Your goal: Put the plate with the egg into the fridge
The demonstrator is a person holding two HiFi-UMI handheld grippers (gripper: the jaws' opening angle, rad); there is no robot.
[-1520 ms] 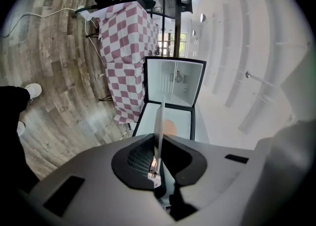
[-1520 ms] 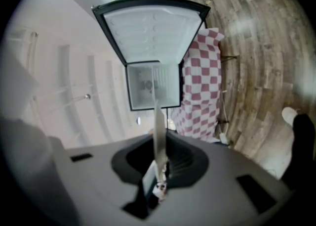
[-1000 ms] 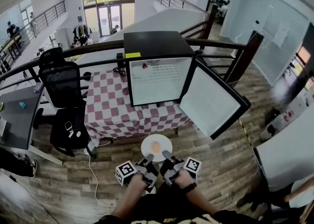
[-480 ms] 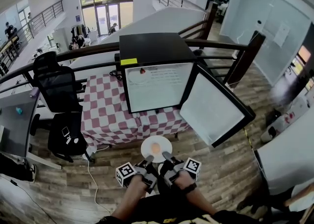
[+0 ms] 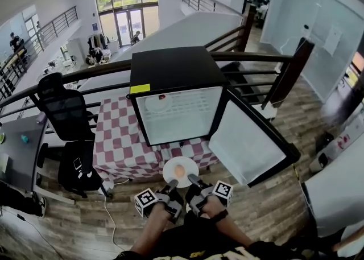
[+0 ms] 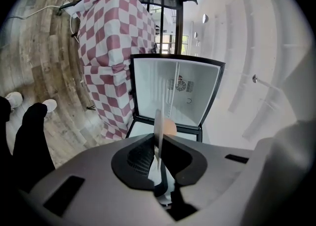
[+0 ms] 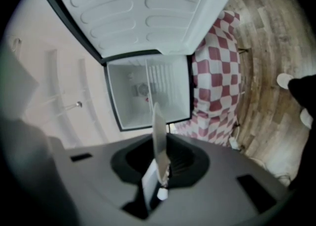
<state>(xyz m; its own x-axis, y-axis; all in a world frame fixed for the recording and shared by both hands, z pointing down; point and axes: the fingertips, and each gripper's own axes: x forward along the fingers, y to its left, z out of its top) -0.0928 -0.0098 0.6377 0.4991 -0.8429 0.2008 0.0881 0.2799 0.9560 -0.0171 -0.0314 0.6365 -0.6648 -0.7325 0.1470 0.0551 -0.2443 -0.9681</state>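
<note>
Left gripper (image 5: 172,184) and right gripper (image 5: 191,180) are side by side, each clenched on the near rim of the plate (image 5: 170,168). The plate juts level ahead of the tips, with the egg (image 5: 180,170) loose at its middle.

Judged: stiff, light, breakable, rim likely slick. The egg may slide, so pinch the rim only and keep it flat.

Beyond are the checked table (image 5: 114,139) and the open fridge (image 5: 176,114), its door (image 5: 244,142) swung to the right gripper's side.

Against a second ago, the fridge stands nearer and the grip is unchanged.
</note>
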